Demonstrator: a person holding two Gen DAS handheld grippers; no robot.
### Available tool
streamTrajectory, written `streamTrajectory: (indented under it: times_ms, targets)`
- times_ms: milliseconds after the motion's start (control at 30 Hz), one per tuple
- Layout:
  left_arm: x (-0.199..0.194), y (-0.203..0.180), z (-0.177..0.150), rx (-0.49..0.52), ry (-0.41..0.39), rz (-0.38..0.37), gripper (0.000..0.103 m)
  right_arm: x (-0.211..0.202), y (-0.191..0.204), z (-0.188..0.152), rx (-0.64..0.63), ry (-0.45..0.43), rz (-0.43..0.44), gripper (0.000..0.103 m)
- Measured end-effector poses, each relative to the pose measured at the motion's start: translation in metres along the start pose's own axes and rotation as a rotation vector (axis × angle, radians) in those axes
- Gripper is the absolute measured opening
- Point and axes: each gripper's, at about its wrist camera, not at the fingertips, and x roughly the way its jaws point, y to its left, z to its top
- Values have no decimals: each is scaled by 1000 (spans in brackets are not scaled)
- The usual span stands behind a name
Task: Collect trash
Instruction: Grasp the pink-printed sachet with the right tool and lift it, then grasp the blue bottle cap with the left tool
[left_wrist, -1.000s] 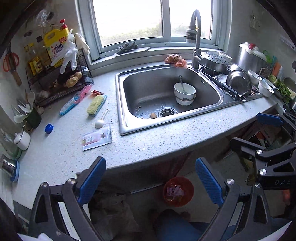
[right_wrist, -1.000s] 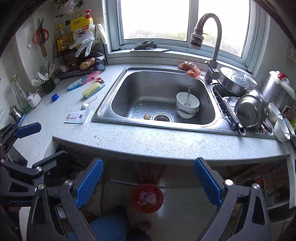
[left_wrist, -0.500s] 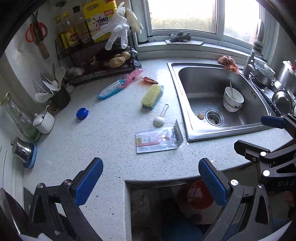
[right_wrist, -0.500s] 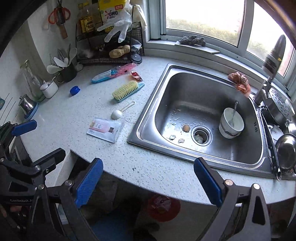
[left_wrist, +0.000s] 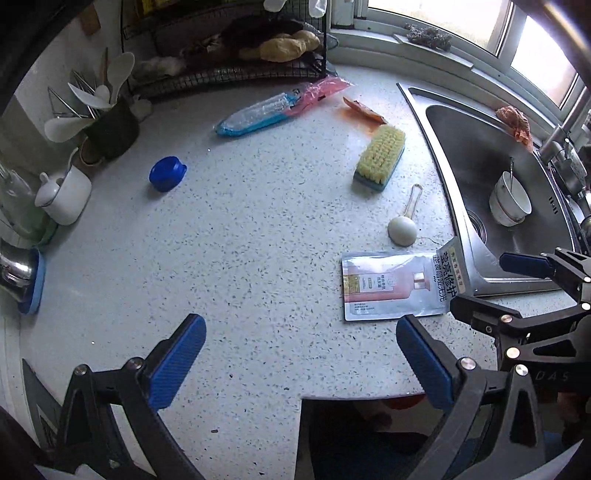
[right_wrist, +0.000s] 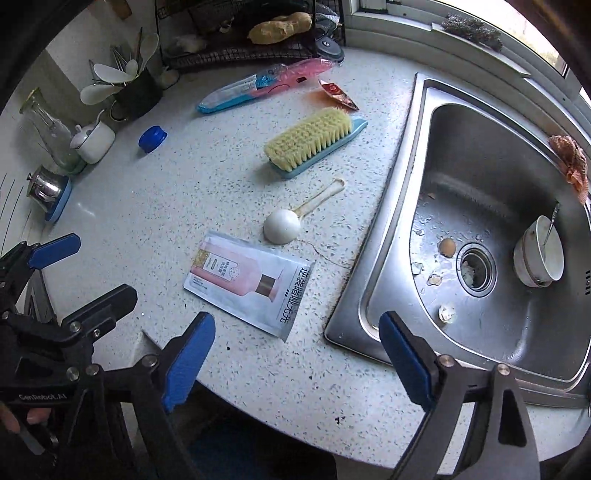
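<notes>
You swung both grippers from steel sink (right_wrist: 480, 229) toward flat pink-white sachet (right_wrist: 251, 280) beside it. Right gripper (right_wrist: 295, 358) jaws narrowing, nothing between; left gripper (left_wrist: 299, 362) wide, empty. Pickup pending.

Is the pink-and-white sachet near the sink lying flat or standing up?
Lying flat. The sachet rests printed face up on the countertop, with only its torn end lifting slightly near the sink rim.

Speckled countertop (right_wrist: 155, 229): sachet (right_wrist: 251, 282), scoop (right_wrist: 282, 225), brush (right_wrist: 314, 140), blue cap (right_wrist: 152, 138).
</notes>
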Motion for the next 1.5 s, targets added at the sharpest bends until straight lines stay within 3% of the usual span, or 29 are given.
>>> streamTrajectory:
  times_ms: [167,233,367,400,433,533,800,933,1067,1233,1500]
  targets:
    - [21,8,4,-22,39,8,103,19,2,8,-16,60,23,64]
    - [25,10,5,-15,47,20,103,25,2,10,-22,72,24,44]
    - [33,13,9,-18,66,6,103,27,7,13,-30,72,43,36]
    - [35,15,10,-29,73,-7,103,27,9,14,-34,75,40,28]
    - [36,18,12,-40,80,-20,103,28,10,17,-41,83,35,13]
    - [39,24,16,-51,83,-27,103,32,14,23,-43,126,68,4]
    - [31,56,38,-116,36,-49,103,12,44,48,-116,66,84,1]
    - [22,81,55,-145,-13,30,103,7,67,72,-156,29,81,1]
    - [23,111,72,-201,-39,27,103,14,82,96,-202,11,75,1]
    - [32,144,87,-241,-29,49,103,35,97,125,-234,15,60,1]
    - [63,177,103,-272,33,-6,103,68,121,162,-227,54,32,1]
